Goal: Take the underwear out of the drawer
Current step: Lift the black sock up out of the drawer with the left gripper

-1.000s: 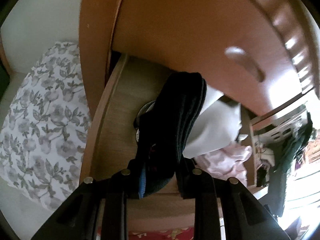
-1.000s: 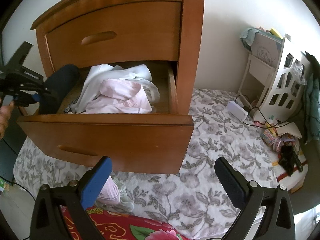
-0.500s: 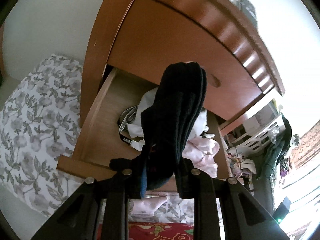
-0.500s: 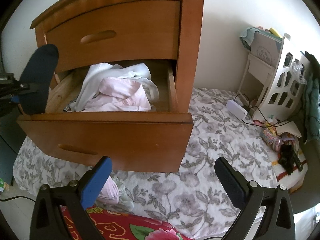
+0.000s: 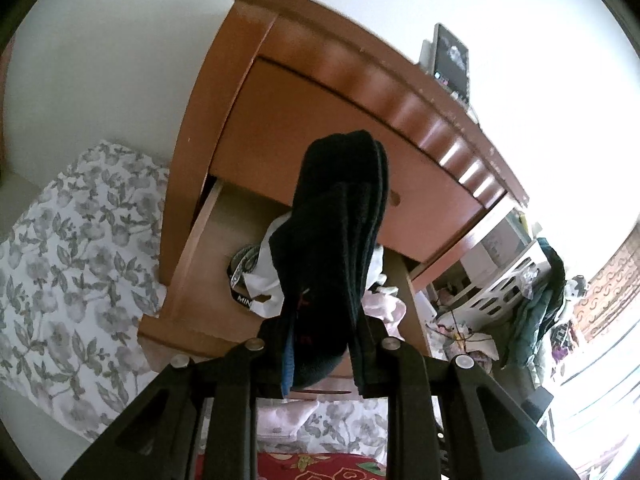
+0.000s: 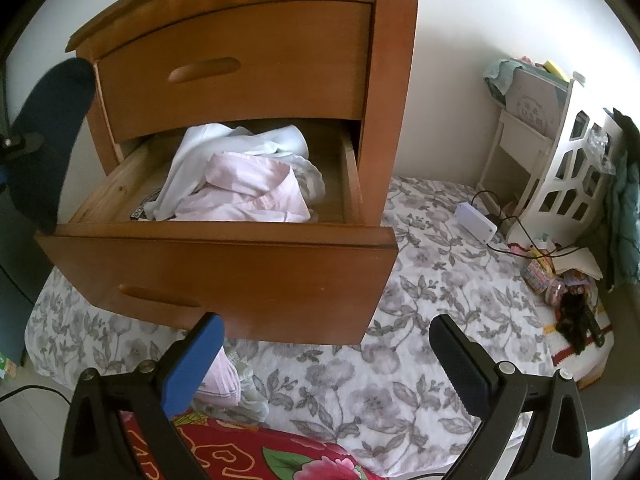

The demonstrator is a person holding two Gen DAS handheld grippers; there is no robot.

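Up close in the left wrist view, the left claw (image 5: 320, 344) was clenched on a dark folded garment (image 5: 340, 232), the underwear, which stood up between the two fingers and rose in front of the closed upper drawer front. Its lower end was pinched between the pads, with a strip of blue pad showing at its left edge. Beyond it lay the open drawer (image 5: 192, 256) of a wooden nightstand (image 5: 320, 92); the garment was held above the drawer's front edge, clear of the contents. Inside the drawer, near its middle, sat white cloth (image 5: 260, 280) and a black waistband with white lettering (image 5: 240, 292), and toward the right side some pale pink cloth (image 5: 384, 304). A floral bedsheet (image 5: 60, 280) spread to the left of the nightstand.

Seen from the right wrist view, the right claw (image 6: 324, 356) was released, its fingers spread wide with nothing between them, hanging over the floral bedsheet in front of the drawer's front panel (image 6: 220, 276). The dark garment appeared at the far left edge (image 6: 48, 148), beside the drawer's left front corner and outside it, with part of the left claw just visible there. White and pink clothes (image 6: 240, 184) filled the middle of the drawer. A red patterned fabric (image 6: 260, 452) lay at the bottom edge, and a white rack (image 6: 568, 172) stood at the right.
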